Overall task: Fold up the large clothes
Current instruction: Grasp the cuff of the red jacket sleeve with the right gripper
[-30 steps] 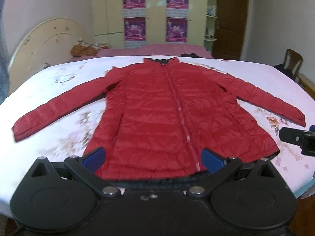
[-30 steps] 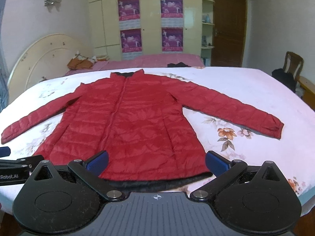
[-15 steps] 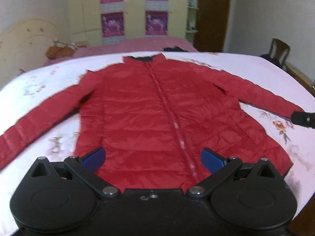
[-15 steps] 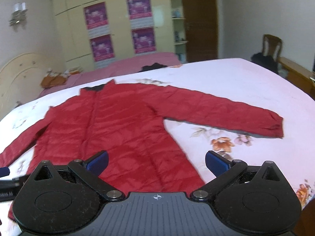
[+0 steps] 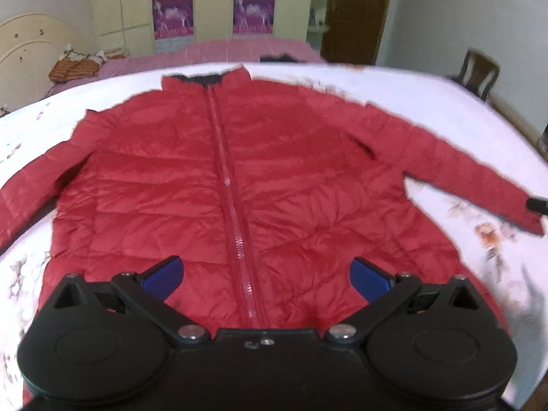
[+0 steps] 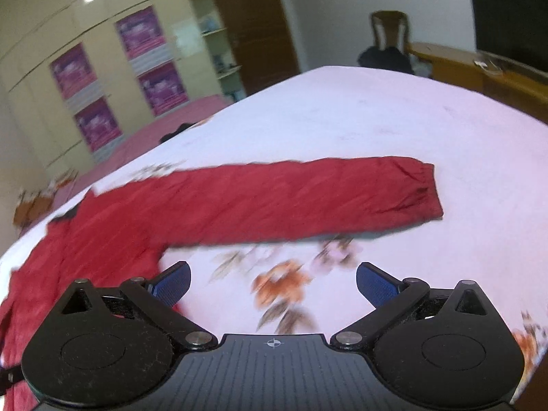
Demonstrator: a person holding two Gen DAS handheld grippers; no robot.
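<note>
A red puffer jacket [image 5: 246, 171] lies flat and zipped on the bed, collar at the far side, both sleeves spread out. My left gripper [image 5: 265, 275] is open and empty, above the lower front of the jacket near the zip. My right gripper [image 6: 272, 284] is open and empty, above the floral sheet just in front of the jacket's right sleeve [image 6: 291, 198], whose cuff [image 6: 424, 191] lies ahead to the right. The right gripper's tip shows at the right edge of the left wrist view [image 5: 537, 203], next to that cuff.
The bed has a white floral sheet [image 6: 394, 120]. A wardrobe with purple posters [image 5: 212, 10] and a brown door [image 5: 356, 10] stand behind. A wooden chair [image 6: 388, 34] and a desk [image 6: 479, 72] stand to the right. A brown bag [image 5: 73, 66] lies at the back left.
The left gripper has moved forward over the jacket's body. The right gripper has swung right and forward, from the hem to the right sleeve. Both stay open.
</note>
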